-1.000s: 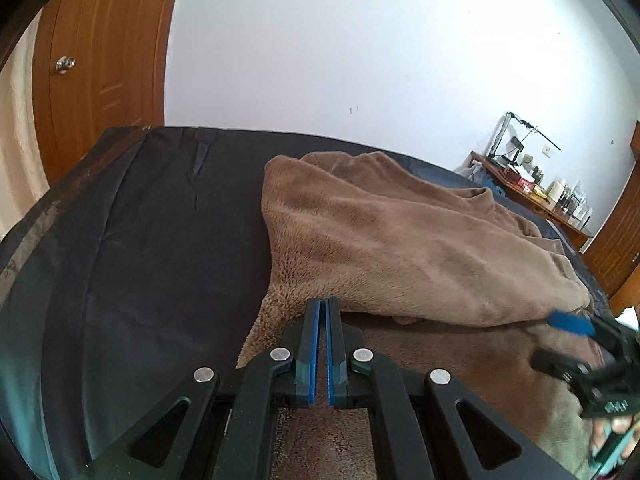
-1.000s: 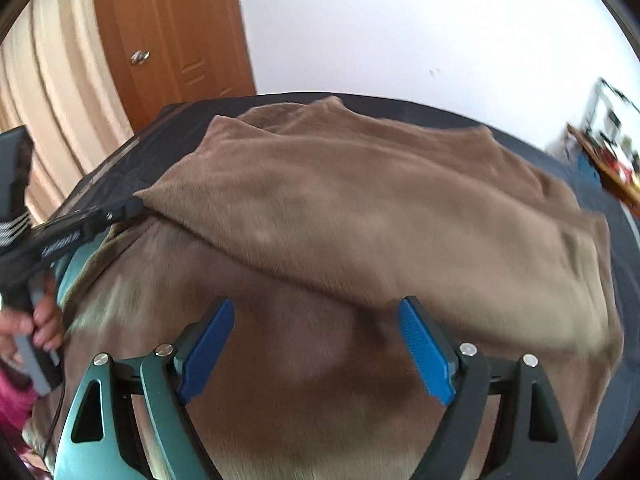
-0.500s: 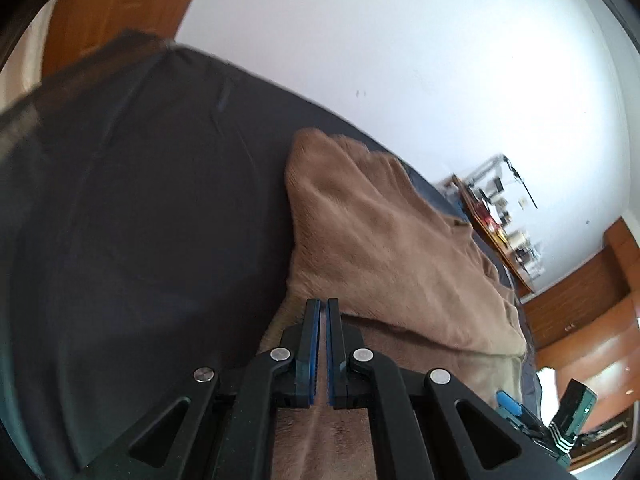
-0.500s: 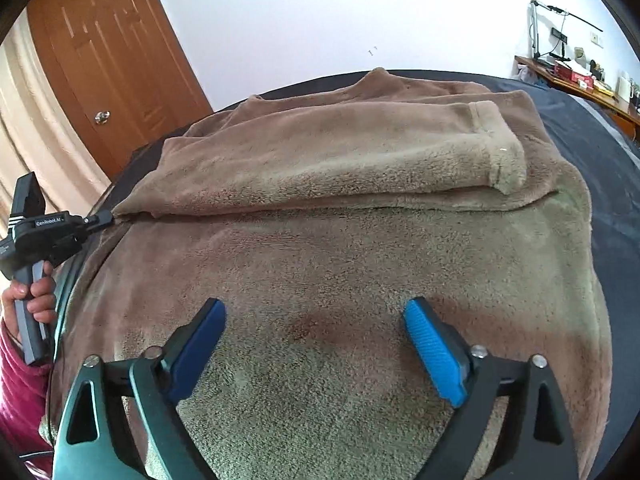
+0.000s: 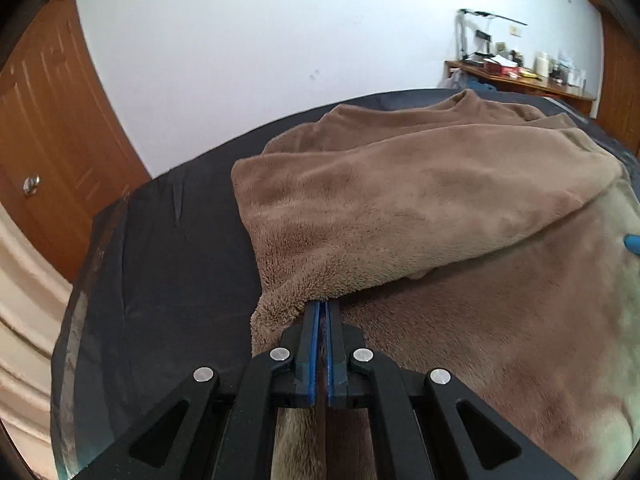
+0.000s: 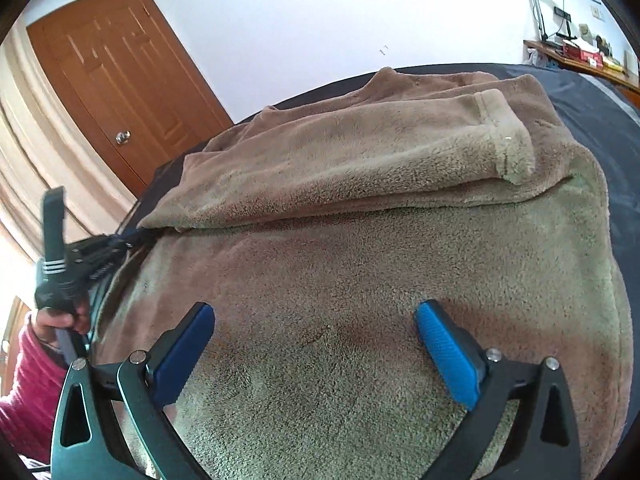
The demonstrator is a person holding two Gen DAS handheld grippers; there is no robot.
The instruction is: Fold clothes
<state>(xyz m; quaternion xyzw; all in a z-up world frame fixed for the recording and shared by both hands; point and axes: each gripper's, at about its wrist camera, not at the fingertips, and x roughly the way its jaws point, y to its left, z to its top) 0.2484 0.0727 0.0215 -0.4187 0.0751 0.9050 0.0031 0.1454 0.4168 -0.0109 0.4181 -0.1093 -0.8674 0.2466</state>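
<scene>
Brown fleece garment (image 5: 460, 208) is lying spread across a dark bed (image 5: 168, 264), with a sleeve (image 6: 360, 148) already folded over the body so that its long axis is running left to right across the far half, cuff toward the right.

At the left edge of the garment, the left tool (image 5: 322, 312) is sitting with its blue pads drawn nearly together, its tips tucked under the near-left corner of the folded layer. It looks to be pinching the fleece there, though the cloth itself is hiding the contact. In the right wrist view the same tool (image 6: 132, 240) is showing at the left end of the fold line, held by a hand (image 6: 60, 320) in a pink sleeve.

Moving rightward, the flat body of the garment is stretching toward the near edge of the bed. The right tool (image 6: 316, 344) is hovering above this near-middle part with its pads spread wide, gripping nothing.

The next move probably turns on the fold line running left to right between the two tools: the left tool is already at its left end, while the right tool is nearer the free right side and hem, so that side would likely fall to it.

A wooden door (image 6: 120, 80) is standing at far left, a cluttered shelf (image 5: 520, 76) at far right.
</scene>
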